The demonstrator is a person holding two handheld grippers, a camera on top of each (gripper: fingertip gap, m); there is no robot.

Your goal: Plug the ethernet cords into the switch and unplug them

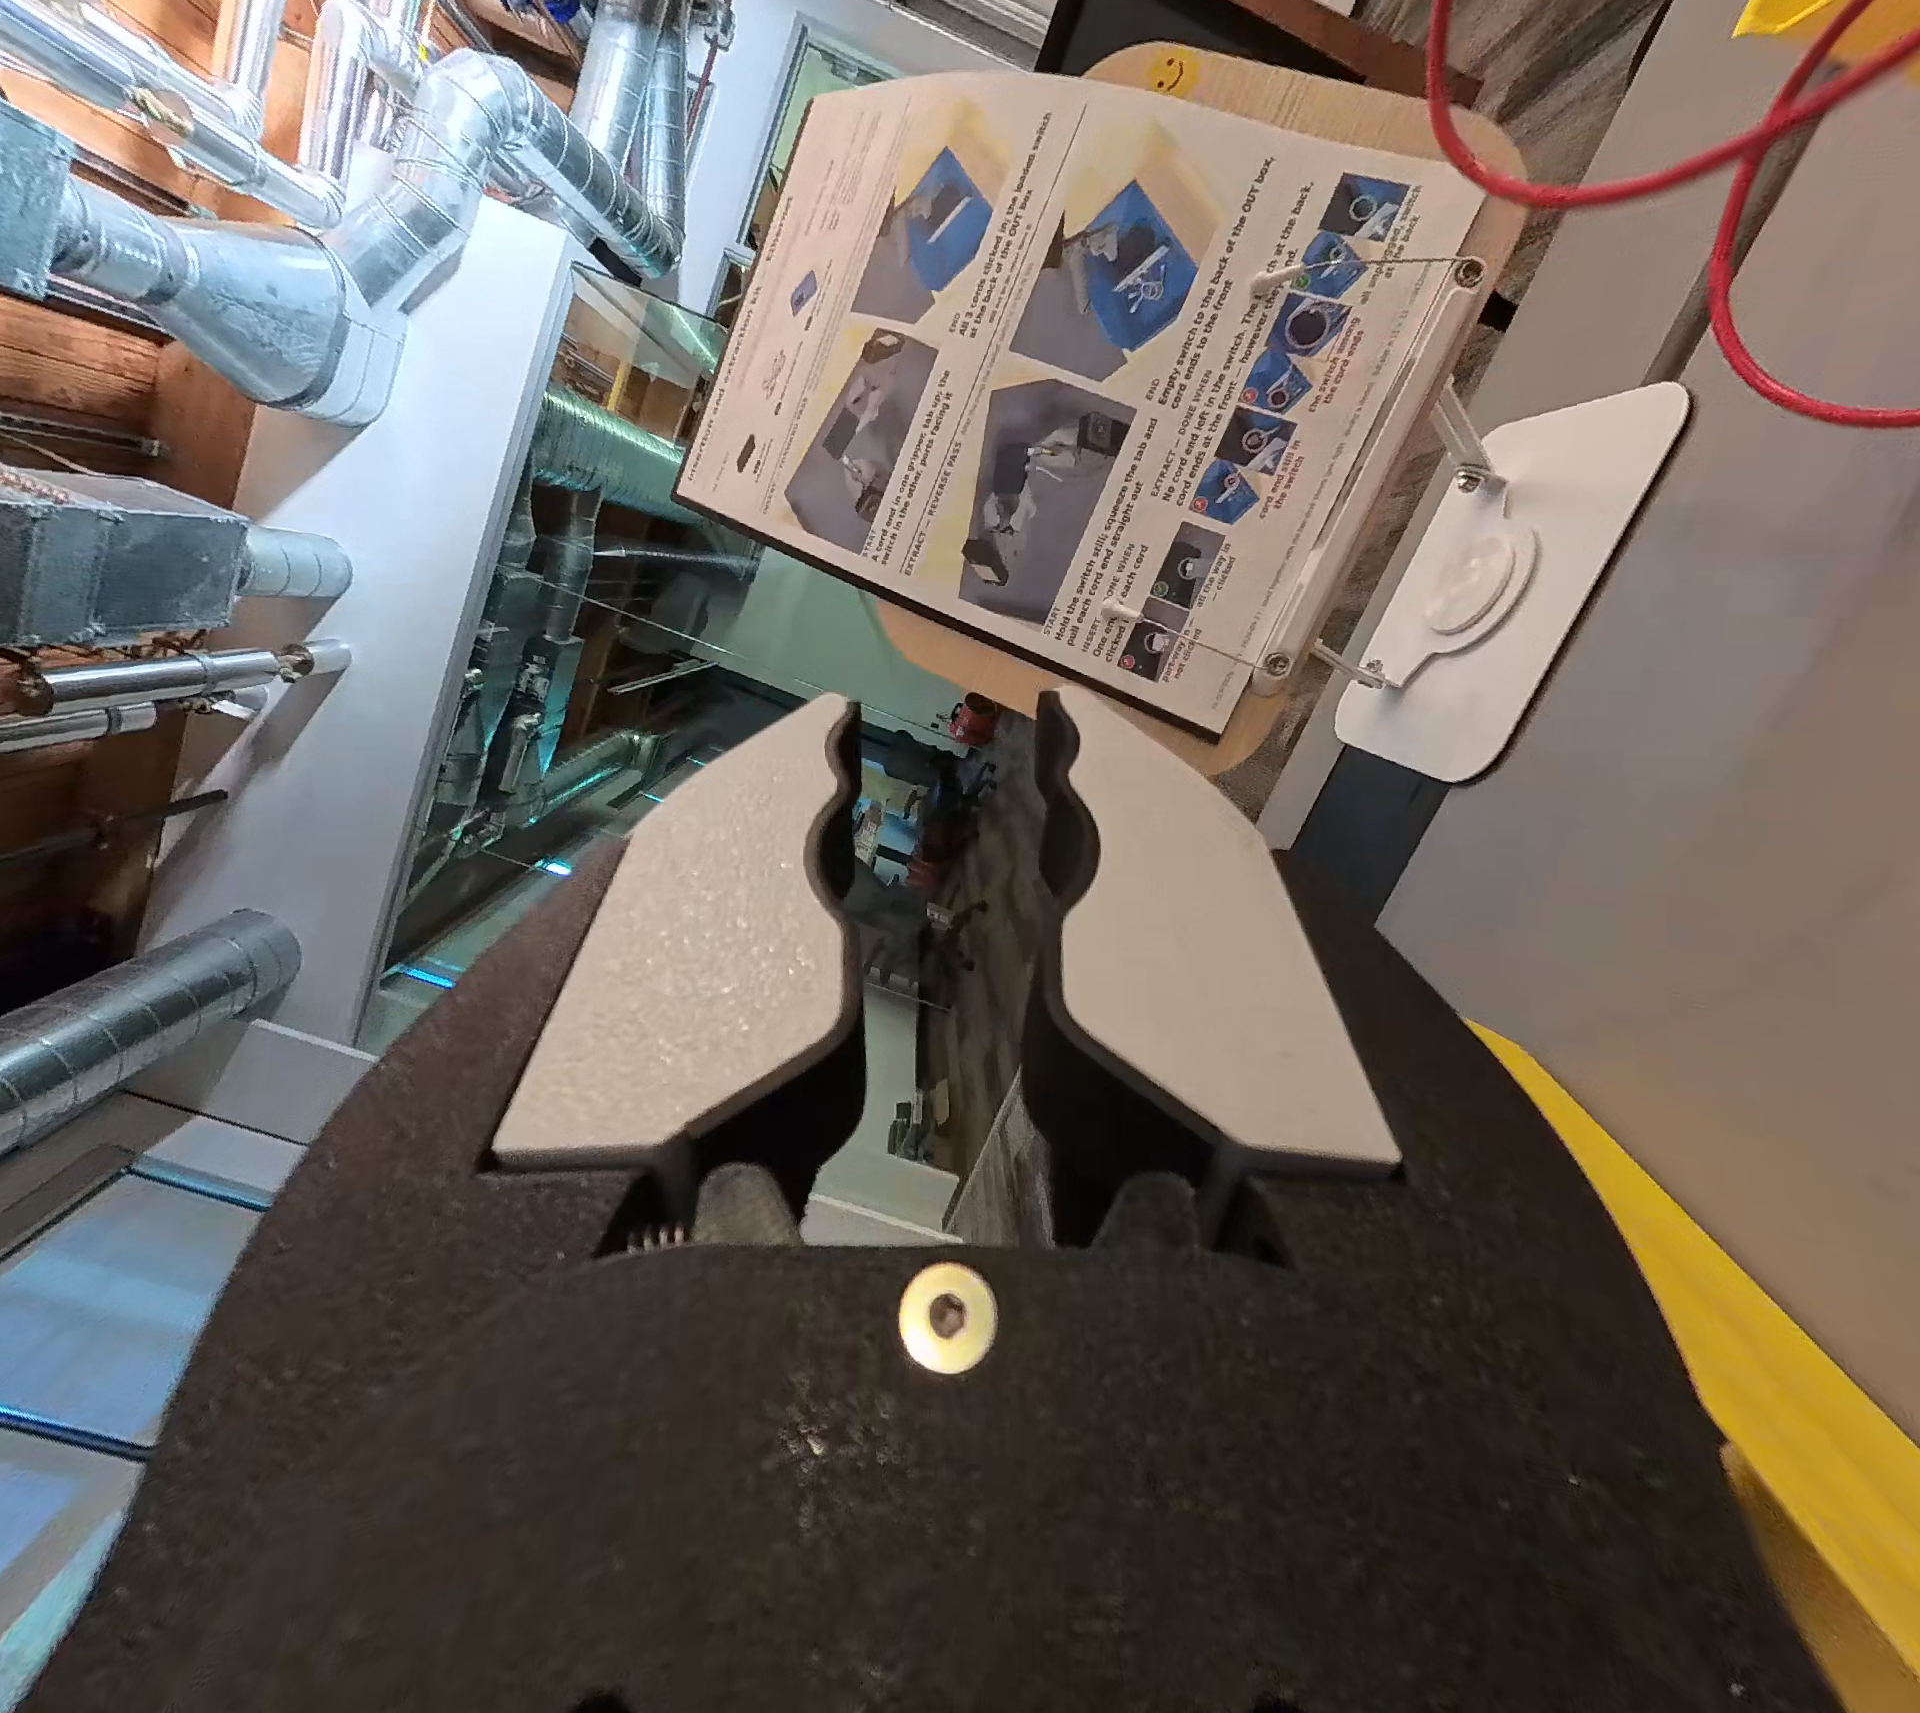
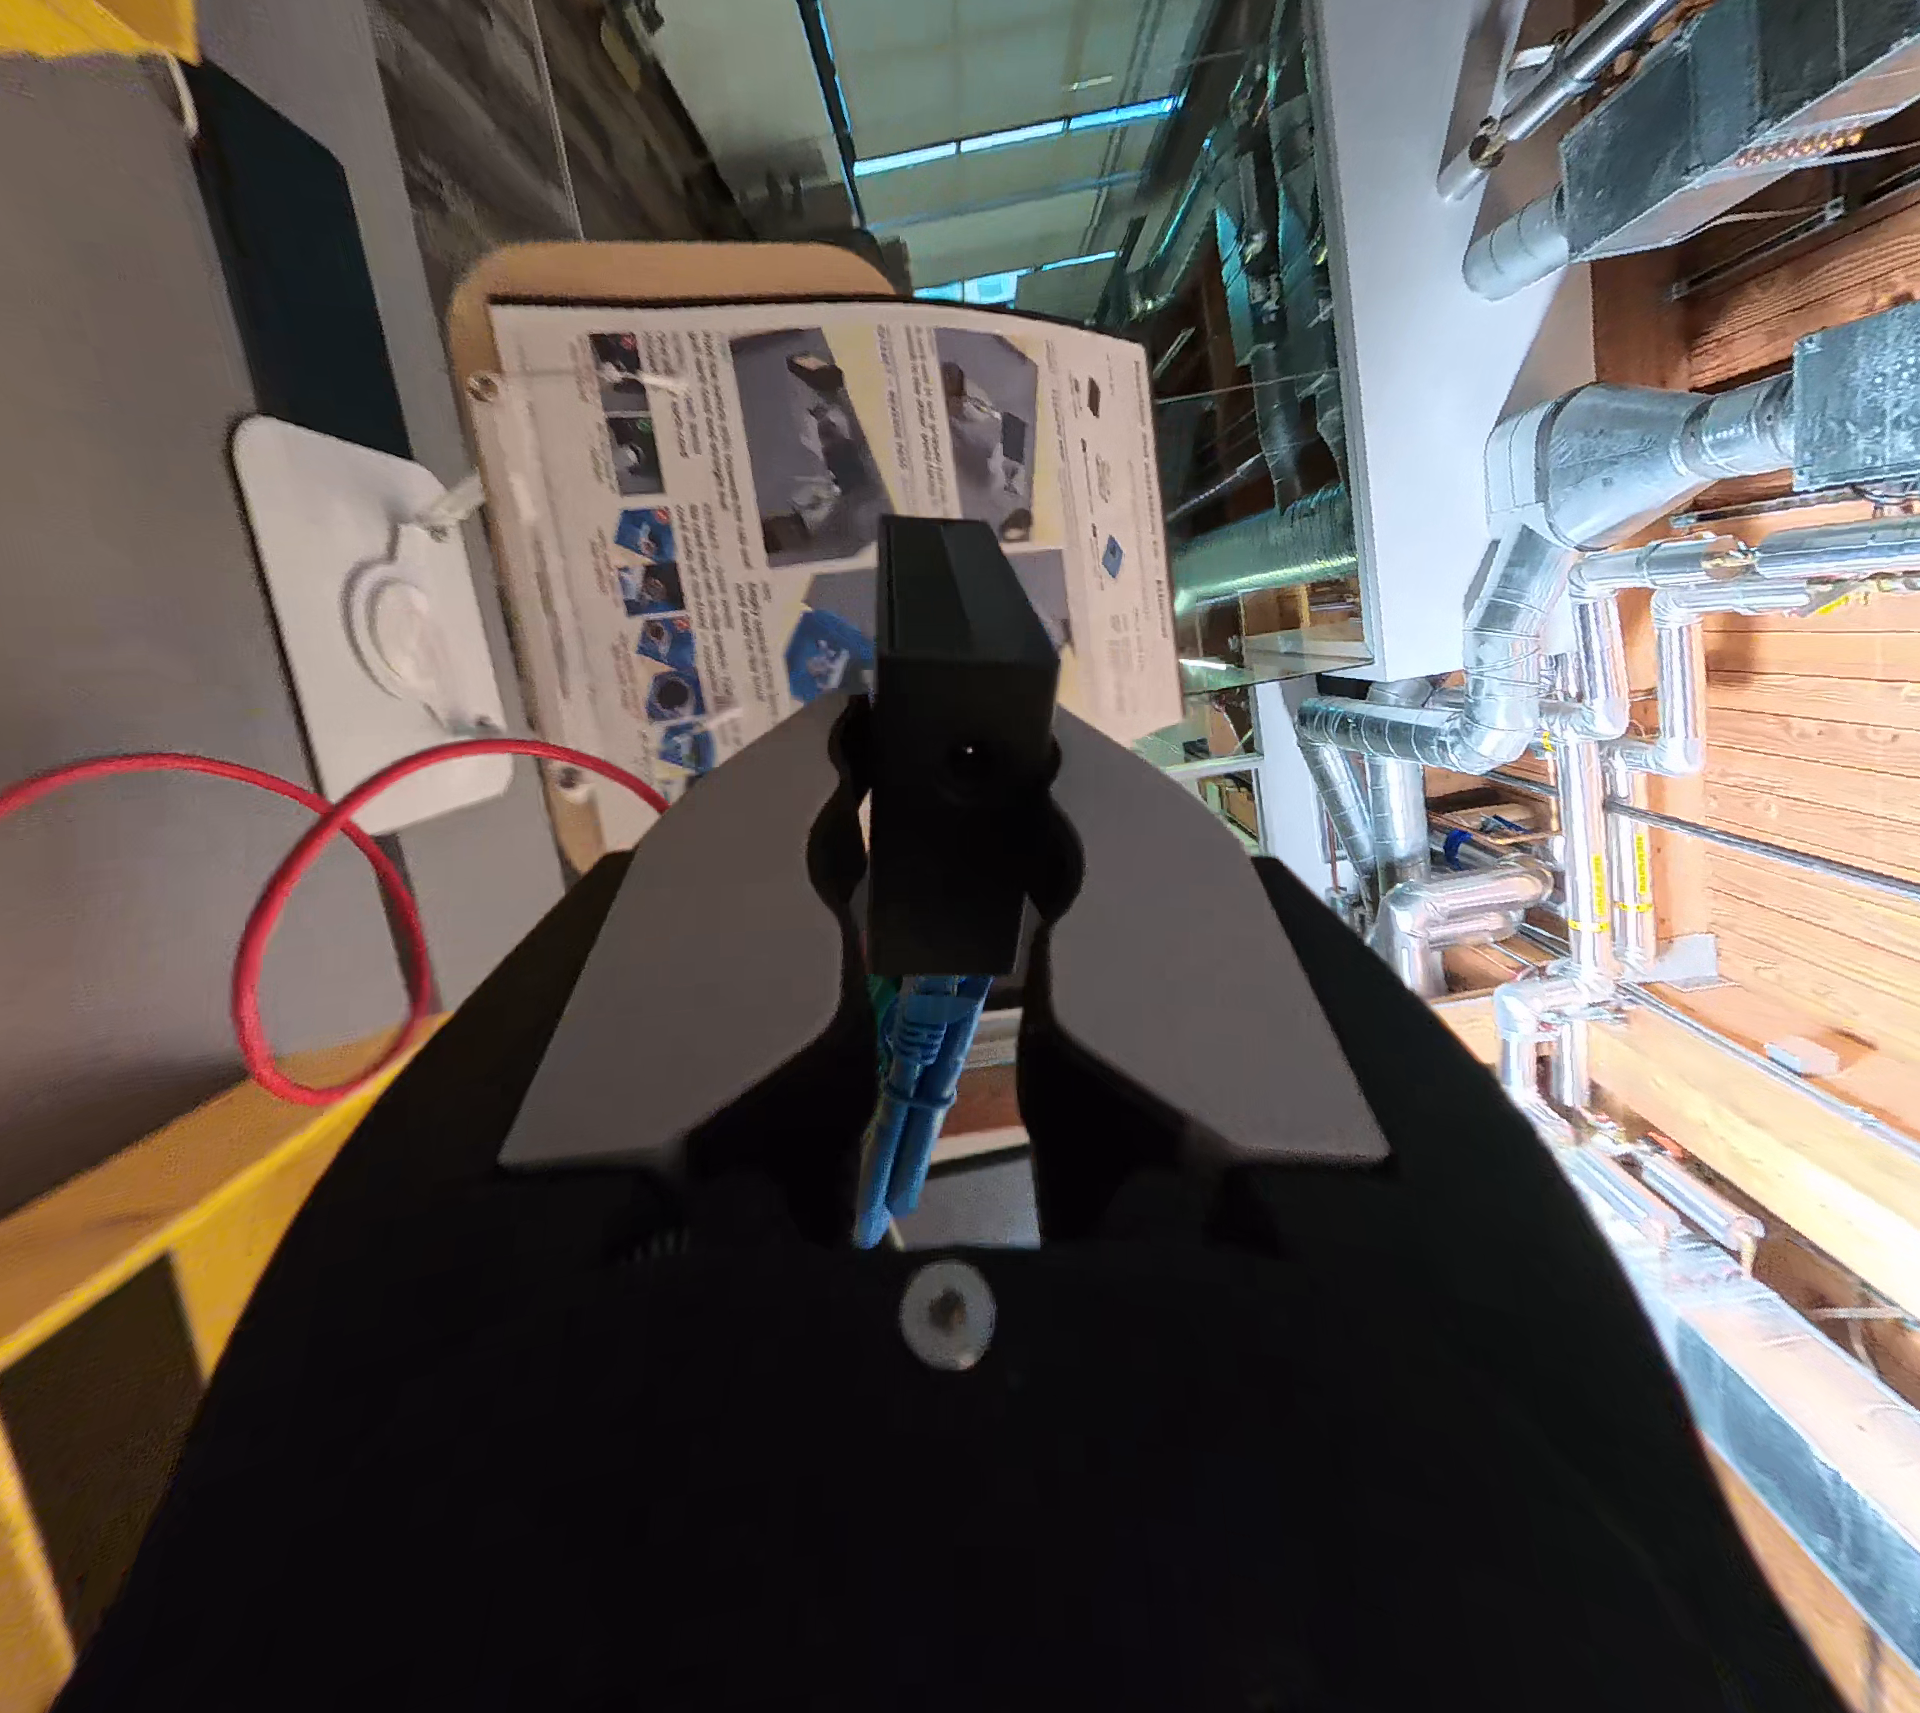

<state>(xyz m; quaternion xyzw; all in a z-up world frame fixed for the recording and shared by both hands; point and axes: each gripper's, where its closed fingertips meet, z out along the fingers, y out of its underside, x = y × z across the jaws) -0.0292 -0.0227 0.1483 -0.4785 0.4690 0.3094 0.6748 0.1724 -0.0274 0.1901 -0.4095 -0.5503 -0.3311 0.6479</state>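
Pipes (image 2: 1558, 624) behind; right tongs (image 2: 951, 764) clamp the switch (image 2: 956, 728); left tongs (image 1: 948, 749) slightly parted, empty.

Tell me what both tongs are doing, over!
Left tongs open, empty. Right tongs shut on switch, blue cord plugged in. Red cord loose at side, nothing blocking.

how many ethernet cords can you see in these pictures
3: a red cord looping over the grey table at left; a blue cord plugged into the switch held by the right gripper; a green cord beside it, mostly hidden.
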